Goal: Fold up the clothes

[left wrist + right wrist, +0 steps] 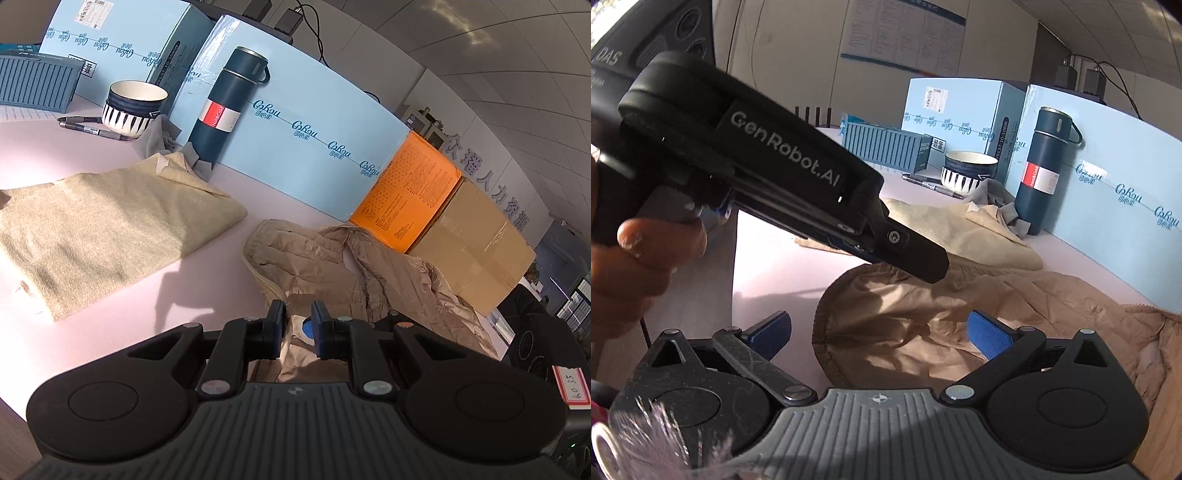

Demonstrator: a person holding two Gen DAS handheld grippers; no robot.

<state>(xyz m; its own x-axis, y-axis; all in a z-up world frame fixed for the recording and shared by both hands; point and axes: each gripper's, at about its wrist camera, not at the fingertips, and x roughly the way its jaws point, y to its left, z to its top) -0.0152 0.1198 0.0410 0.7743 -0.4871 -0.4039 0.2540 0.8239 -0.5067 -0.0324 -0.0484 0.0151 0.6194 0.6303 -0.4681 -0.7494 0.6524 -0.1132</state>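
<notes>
A crumpled tan jacket (pixel 351 266) lies on the pale pink table (pixel 92 155), its rounded hood edge toward the cameras. My left gripper (pixel 298 317) is shut on a fold of this jacket, with fabric pinched between its blue pads. The right wrist view shows the same jacket (pixel 923 325) spread out low, and the left gripper (pixel 931 266), held by a person's hand (pixel 646 258), with its tip down on the cloth. My right gripper (pixel 879 332) is wide open just above the hood, holding nothing. A folded beige sweater (pixel 110 221) lies to the left.
Behind the clothes stand a dark blue thermos (pixel 229 103), a striped bowl (pixel 133 107), pens (pixel 92 127) and a grey cloth (pixel 162 136). Light blue boxes (pixel 314 110), an orange box (pixel 413 188) and a cardboard box (pixel 476 251) wall the far side. A slatted blue-grey box (pixel 37 85) stands at the far left.
</notes>
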